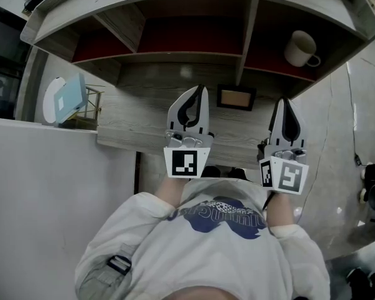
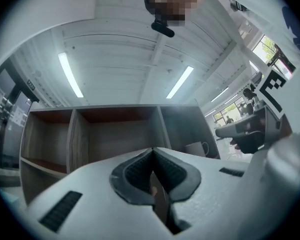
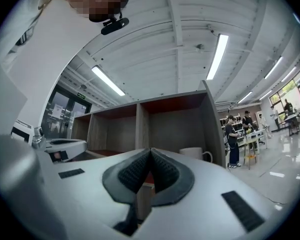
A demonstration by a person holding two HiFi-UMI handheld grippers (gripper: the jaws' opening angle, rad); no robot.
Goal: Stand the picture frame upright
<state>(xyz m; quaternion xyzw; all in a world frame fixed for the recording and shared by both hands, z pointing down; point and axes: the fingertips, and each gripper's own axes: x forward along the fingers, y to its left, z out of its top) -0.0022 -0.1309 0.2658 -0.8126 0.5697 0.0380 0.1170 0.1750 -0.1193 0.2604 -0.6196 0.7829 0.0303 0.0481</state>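
A small dark picture frame [image 1: 236,97] with a tan picture sits on the wooden desk [image 1: 137,120], just below the shelf divider. I cannot tell whether it stands or lies flat. My left gripper [image 1: 203,87] hovers just left of the frame, its jaws shut with nothing between them. My right gripper [image 1: 285,99] is held to the frame's right, also shut and empty. In the left gripper view the closed left gripper [image 2: 152,149] points at the shelf compartments. In the right gripper view the right gripper [image 3: 151,149] does the same. The jaws hide the frame in both gripper views.
A wooden shelf unit [image 1: 194,42] with red-backed compartments rises behind the desk. A white mug [image 1: 301,49] stands in its right compartment. A white and blue object [image 1: 65,99] rests on a wire rack at the left, above a white partition [image 1: 50,186]. People [image 3: 231,139] stand far off.
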